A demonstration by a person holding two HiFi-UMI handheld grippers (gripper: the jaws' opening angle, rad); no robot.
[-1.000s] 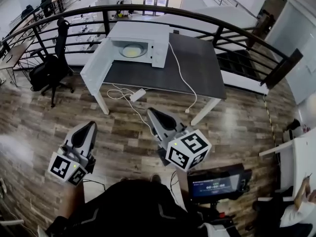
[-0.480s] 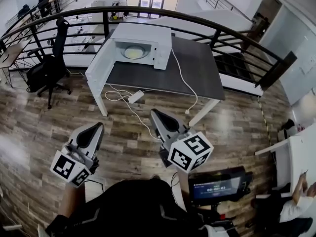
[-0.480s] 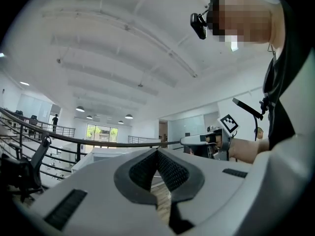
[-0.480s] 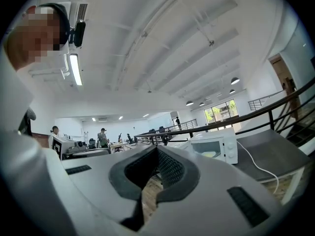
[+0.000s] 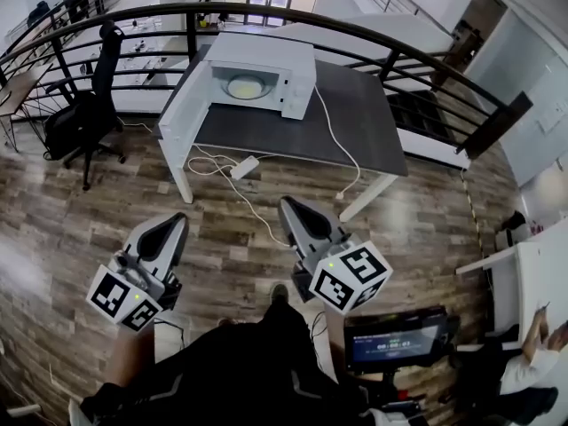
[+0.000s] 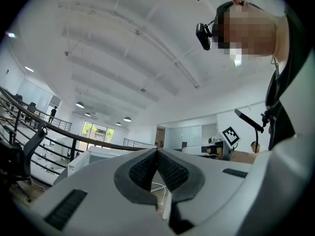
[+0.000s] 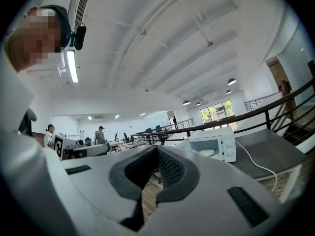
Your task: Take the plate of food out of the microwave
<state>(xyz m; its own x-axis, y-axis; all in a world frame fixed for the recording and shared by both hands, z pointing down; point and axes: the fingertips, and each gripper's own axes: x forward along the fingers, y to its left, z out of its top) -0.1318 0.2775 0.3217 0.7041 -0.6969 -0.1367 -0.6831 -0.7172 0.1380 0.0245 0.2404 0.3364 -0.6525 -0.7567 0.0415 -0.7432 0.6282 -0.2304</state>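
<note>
A white microwave [image 5: 264, 76] stands at the back left of a dark grey table [image 5: 355, 122], its door [image 5: 185, 106] swung open to the left. Inside it lies a pale plate of yellowish food [image 5: 246, 86]; the right gripper view shows the plate [image 7: 207, 152] too. Both grippers are held over the wooden floor, well short of the table. My left gripper [image 5: 172, 224] is shut and holds nothing, its tips meeting in the left gripper view [image 6: 157, 151]. My right gripper [image 5: 292, 208] is also shut and holds nothing, pointing level toward the microwave [image 7: 215, 143].
A white cable with a power strip [image 5: 245, 167] hangs off the table's front edge to the floor. A black office chair [image 5: 87, 109] stands left of the table. A dark railing [image 5: 373, 38] curves behind it. A screen on a stand [image 5: 399, 340] is at my right.
The person has walked toward the table, so the microwave looks slightly nearer. Both grippers have come forward with the body, still shut and holding nothing.
</note>
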